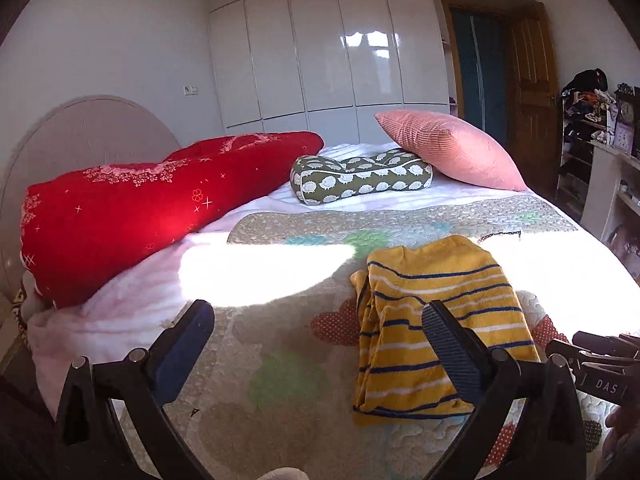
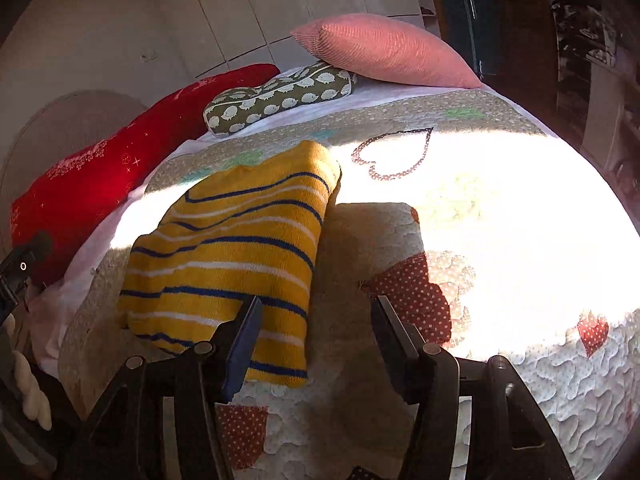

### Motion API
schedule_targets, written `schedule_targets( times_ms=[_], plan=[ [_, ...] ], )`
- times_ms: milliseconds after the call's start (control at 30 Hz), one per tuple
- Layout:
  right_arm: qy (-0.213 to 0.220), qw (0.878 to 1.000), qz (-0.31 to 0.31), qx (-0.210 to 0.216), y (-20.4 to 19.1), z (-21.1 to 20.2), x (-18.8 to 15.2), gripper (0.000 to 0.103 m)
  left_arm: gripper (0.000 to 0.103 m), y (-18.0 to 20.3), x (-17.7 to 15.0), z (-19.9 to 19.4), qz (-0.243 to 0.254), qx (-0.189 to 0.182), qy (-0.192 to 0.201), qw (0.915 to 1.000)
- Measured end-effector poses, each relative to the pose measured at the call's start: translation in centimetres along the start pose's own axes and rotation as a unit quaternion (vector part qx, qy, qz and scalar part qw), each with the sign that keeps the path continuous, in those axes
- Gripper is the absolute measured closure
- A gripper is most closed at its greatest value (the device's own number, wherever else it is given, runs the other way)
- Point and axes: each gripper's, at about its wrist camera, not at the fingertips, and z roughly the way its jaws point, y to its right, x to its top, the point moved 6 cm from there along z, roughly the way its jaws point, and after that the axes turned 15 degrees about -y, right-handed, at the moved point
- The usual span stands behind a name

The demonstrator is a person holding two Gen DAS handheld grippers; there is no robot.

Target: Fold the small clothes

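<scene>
Yellow striped garment (image 1: 436, 320): 1; pillows: 3; grippers: 2.

The left gripper (image 1: 320, 320) is seen at the bottom of its own wrist view, jaws spread wide, one blue-padded finger (image 1: 182, 350) at lower left and one ribbed black finger (image 1: 452, 350) at lower right, with nothing pressed between them. It is angled somewhat downward. The right gripper (image 2: 316, 340) is shown at the bottom centre of its own view, its jaws parted to a moderate gap and nothing clamped between the pads. Part of the right gripper's body is also caught at the right edge of the left view, where a fragment of a hand (image 1: 620, 436) is glimpsed at lower right.
</scene>
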Motion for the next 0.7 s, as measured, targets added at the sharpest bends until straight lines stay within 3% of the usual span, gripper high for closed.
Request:
schedule_targets(
  times_ms=[67, 200, 367, 533, 700],
  plan=[
    [-0.006, 1.000, 0.009, -0.028, -0.3, -0.3, -2.0, 0.038, 0.000, 0.6, -1.5, -0.9, 0.008, 0.001, -0.012, 0.9999],
    [-0.019, 0.998, 0.026, -0.047, -0.5, -0.6, -5.2, 0.038, 0.000, 0.9, -4.9, -1.4, -0.002, -0.059, -0.060, 0.9965],
    [-0.017, 0.996, 0.019, -0.086, -1.0, -1.3, -7.7, 0.038, 0.000, 0.7, -7.9, 0.0, -0.033, -0.109, -0.133, 0.9845],
    [-0.022, 0.993, 0.004, -0.115, -0.8, -1.2, -8.8, 0.037, 0.000, 1.0, -9.9, 1.0, -0.031, -0.093, -0.158, 0.9826],
    [-0.024, 0.992, 0.009, -0.124, -0.3, -1.0, -9.0, 0.037, 0.000, 1.4, -11.0, 0.8, -0.014, -0.086, -0.154, 0.9842]
  ],
)
